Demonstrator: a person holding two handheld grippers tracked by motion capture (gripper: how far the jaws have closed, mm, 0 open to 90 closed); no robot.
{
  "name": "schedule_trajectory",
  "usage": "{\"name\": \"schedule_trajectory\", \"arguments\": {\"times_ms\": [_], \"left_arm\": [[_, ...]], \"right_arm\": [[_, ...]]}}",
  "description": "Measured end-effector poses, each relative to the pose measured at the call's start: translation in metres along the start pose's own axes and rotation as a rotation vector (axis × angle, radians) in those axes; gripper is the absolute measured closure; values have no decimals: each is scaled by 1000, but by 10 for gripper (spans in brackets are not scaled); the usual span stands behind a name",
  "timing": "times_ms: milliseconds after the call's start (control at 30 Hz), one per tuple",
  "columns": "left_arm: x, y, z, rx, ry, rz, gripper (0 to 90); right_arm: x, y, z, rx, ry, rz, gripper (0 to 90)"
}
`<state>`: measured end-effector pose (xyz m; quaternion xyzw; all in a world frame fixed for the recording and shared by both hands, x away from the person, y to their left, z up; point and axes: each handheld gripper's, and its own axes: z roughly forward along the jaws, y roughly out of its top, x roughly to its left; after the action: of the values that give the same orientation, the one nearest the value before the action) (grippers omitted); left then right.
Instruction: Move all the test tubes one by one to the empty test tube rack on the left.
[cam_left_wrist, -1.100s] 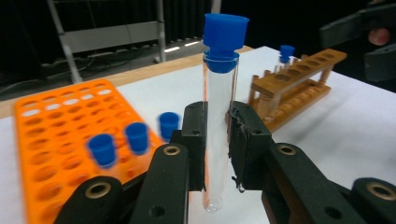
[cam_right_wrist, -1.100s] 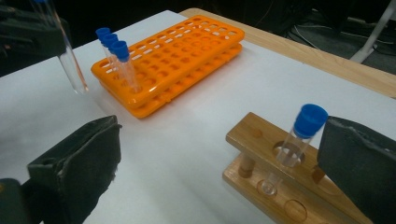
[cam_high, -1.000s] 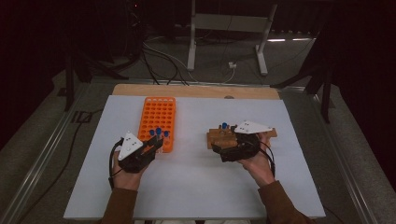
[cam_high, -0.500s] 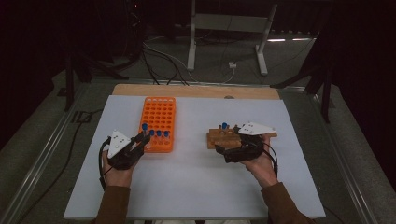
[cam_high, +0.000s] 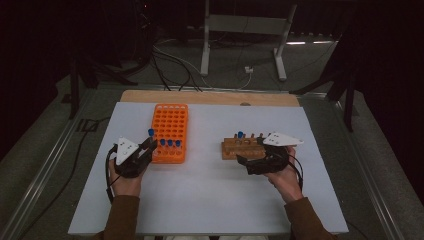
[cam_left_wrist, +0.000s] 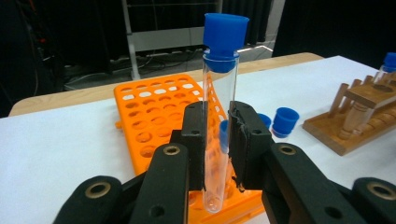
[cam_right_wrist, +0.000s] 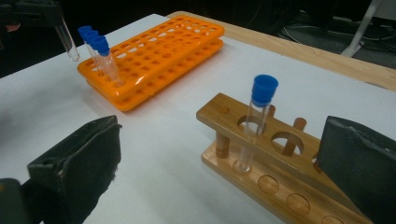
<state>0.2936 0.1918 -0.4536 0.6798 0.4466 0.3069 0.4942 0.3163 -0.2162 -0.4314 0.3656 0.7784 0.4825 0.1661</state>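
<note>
One blue-capped test tube (cam_left_wrist: 219, 116) stands upright, clamped between the left gripper's (cam_left_wrist: 219, 144) jaws, just beside the orange rack's (cam_high: 170, 122) near left corner. Three more capped tubes (cam_right_wrist: 100, 53) sit in that rack. The wooden rack (cam_right_wrist: 275, 158) holds one tube (cam_right_wrist: 254, 123); the right gripper (cam_right_wrist: 210, 163) beside it gapes wide, holding nothing.

The test tube (cam_left_wrist: 219, 121) is clear, glossy glass or plastic with a smooth blue plastic cap. Behind it, the orange rack (cam_left_wrist: 159, 116) is shiny moulded plastic; right of that, the wooden rack (cam_right_wrist: 266, 154) looks varnished.
</note>
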Motion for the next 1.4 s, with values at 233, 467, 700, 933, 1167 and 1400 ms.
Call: {"name": "schedule_trajectory", "arguments": {"times_ms": [233,467,700,933,1167,1400], "left_arm": [[2,-3,6,11,21,-7,780],[3,-4,12,18,28,-18,780],[2,-6,17,26,34,-20,781],[3,-14,23,43,41,-35,781],[1,-24,29,99,48,-3,781],[2,-32,29,138,46,10,784]], "right_arm": [[-1,-3,-3,-5,1,3,0],[-4,-5,-5,-8,-1,12,0],[-5,-6,-5,-10,-3,12,0],[-5,-7,-5,-10,-3,18,0],[-6,-9,-5,-11,0,22,0],[-5,-11,-4,-8,2,23,0]]}}
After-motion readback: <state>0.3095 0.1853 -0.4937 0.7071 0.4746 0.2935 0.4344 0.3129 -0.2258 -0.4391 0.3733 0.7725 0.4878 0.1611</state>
